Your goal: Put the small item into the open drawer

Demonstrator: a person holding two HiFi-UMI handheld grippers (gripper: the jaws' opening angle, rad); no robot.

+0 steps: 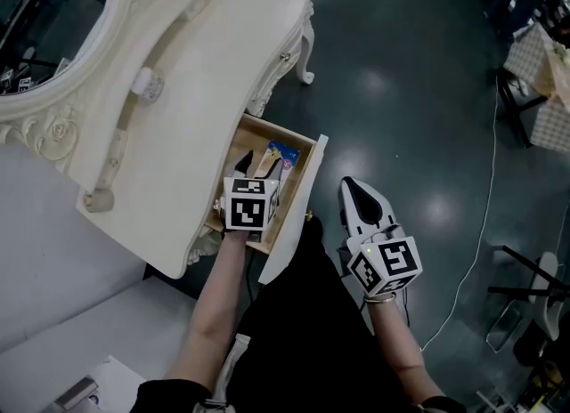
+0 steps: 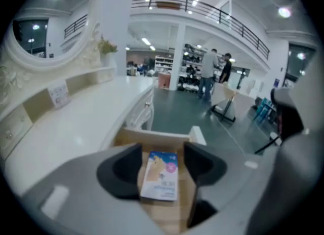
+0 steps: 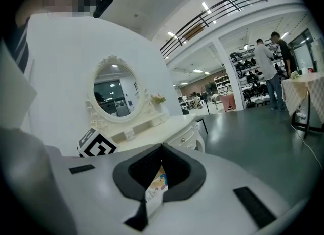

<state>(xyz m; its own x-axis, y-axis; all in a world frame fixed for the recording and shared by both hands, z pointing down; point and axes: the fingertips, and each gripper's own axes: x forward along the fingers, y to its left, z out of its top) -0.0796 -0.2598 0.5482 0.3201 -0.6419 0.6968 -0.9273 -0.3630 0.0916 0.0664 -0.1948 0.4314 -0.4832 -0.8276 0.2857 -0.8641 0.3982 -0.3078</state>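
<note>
The wooden drawer point(image 1: 304, 184) of the white dressing table stands pulled out. A small blue-and-white packet point(image 1: 283, 151) lies flat on its floor. My left gripper point(image 1: 258, 165) hangs over the drawer; in the left gripper view its jaws stand apart on either side of the packet point(image 2: 161, 175), and the pads do not press it. My right gripper point(image 1: 356, 192) is held over the dark floor to the right of the drawer front. It is shut on a second small packet point(image 3: 156, 188), pinched upright between its dark pads point(image 3: 179, 170).
The dressing table top point(image 1: 196, 73) and its oval mirror point(image 1: 53, 37) lie to the left. A white cable point(image 1: 481, 224) runs across the floor at right, near a black stand point(image 1: 525, 282). Two people point(image 2: 212, 74) stand far off.
</note>
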